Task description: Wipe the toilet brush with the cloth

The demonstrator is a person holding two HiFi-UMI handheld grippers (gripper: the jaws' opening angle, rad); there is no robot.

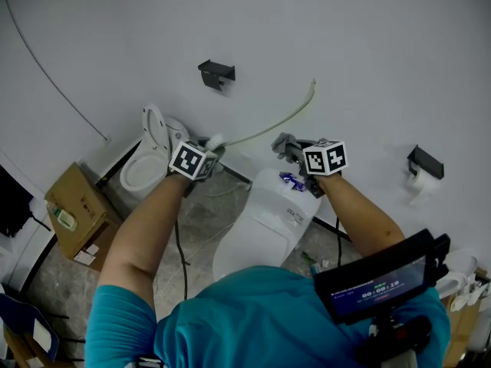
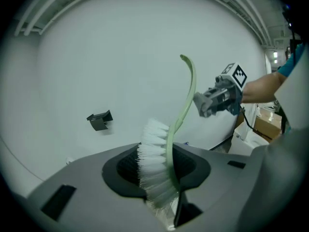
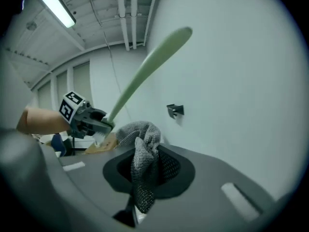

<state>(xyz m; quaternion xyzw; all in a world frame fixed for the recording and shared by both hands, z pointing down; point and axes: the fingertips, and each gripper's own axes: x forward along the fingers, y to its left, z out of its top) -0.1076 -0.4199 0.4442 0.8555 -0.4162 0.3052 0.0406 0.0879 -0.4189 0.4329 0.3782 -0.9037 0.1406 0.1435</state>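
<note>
Left gripper [image 2: 163,202] clamps the toilet brush [image 2: 155,166] by its bristle head; right gripper [image 3: 137,204] pinches a grey cloth [image 3: 142,153]; white toilet [image 1: 265,221] beneath, speckled floor [image 1: 196,221], white wall [image 1: 322,29] beyond; only the right gripper view shows the ceiling lamp [image 3: 54,4].

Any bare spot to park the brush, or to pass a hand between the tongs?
Bare: the closed toilet lid below the right tongs, and the gap between those and the left tongs, by the brush handle. Crowded: the floor left of that toilet carries cables; the cardboard box holds a small item.
</note>
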